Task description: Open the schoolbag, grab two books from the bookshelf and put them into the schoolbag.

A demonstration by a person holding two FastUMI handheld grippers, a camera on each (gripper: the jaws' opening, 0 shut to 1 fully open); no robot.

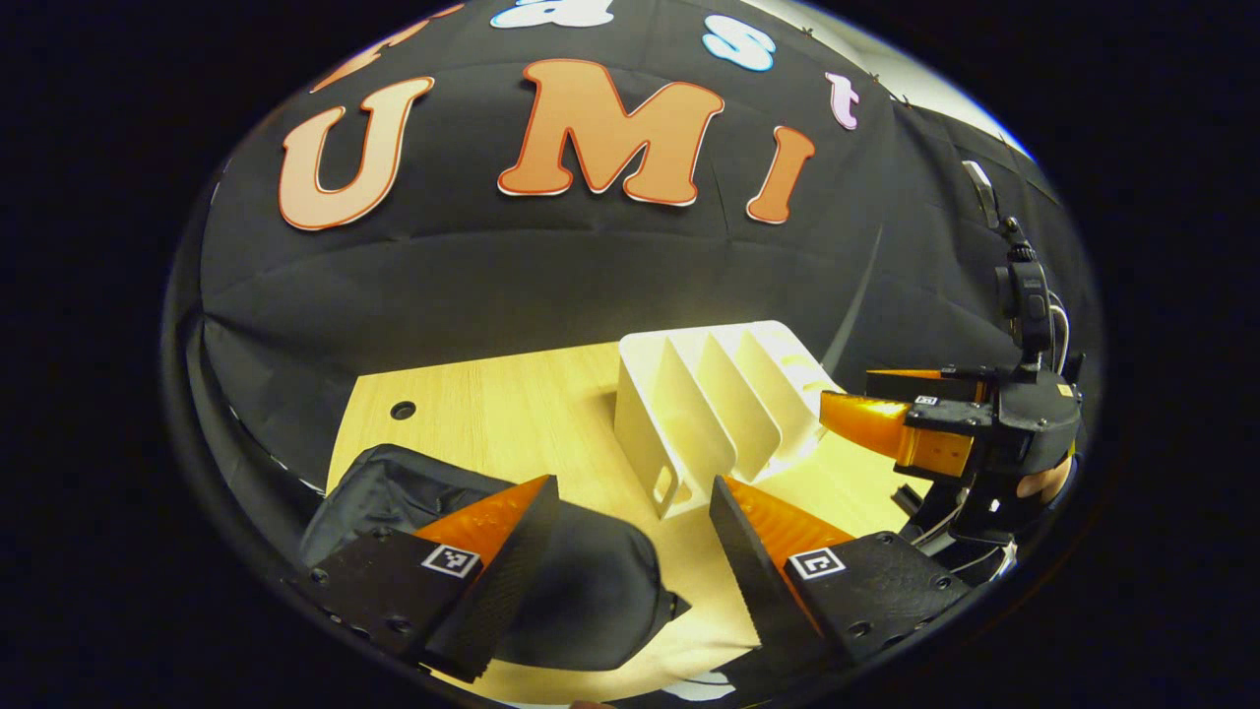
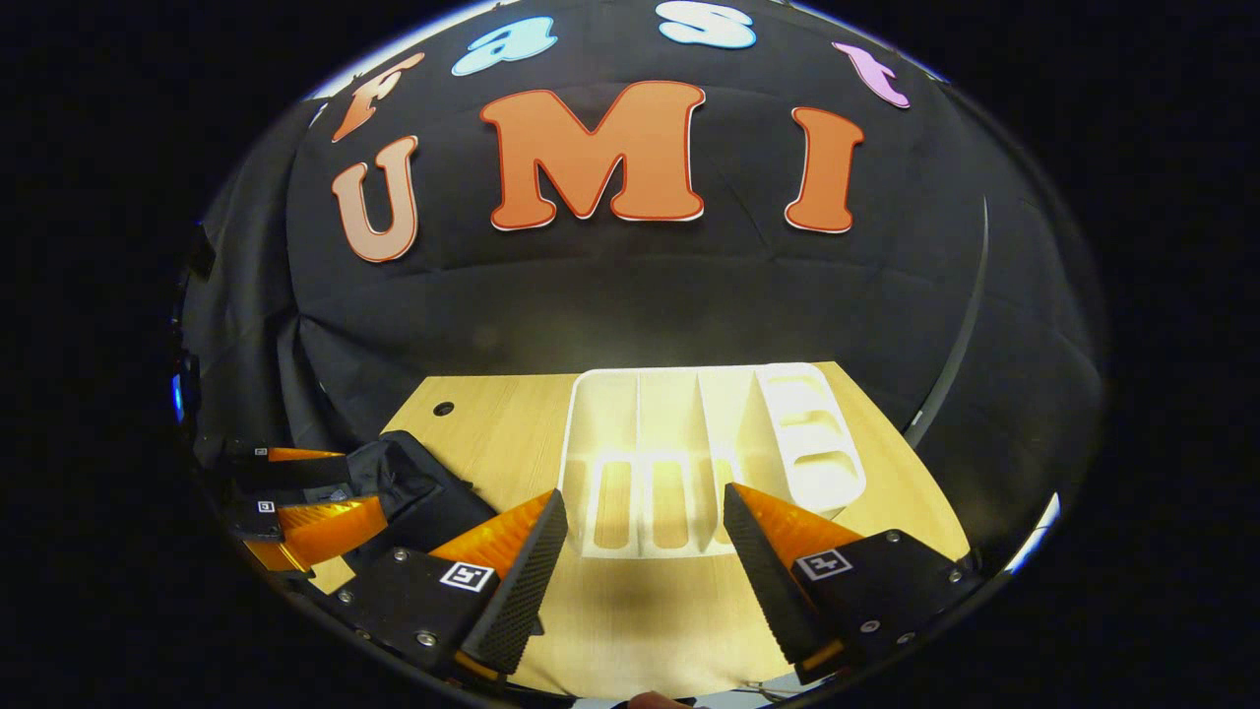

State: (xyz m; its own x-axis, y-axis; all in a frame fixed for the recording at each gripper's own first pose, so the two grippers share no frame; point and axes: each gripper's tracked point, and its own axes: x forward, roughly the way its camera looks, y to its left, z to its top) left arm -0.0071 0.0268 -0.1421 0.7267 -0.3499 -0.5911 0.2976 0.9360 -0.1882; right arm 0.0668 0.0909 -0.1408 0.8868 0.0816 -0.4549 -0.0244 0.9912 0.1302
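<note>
We count one schoolbag lying on the one wooden table, and one white bookshelf with four slots, as far as we can make out. Two grippers: the left gripper and the right gripper, two fingers each, jaws apart on both. The table has one round hole too.

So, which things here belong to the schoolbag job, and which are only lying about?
For the job:
- schoolbag, dark, lying on the table
- bookshelf, white, its slots look empty
- left gripper, open
- right gripper, open

Only there:
- wooden table
- hole in the table
</note>
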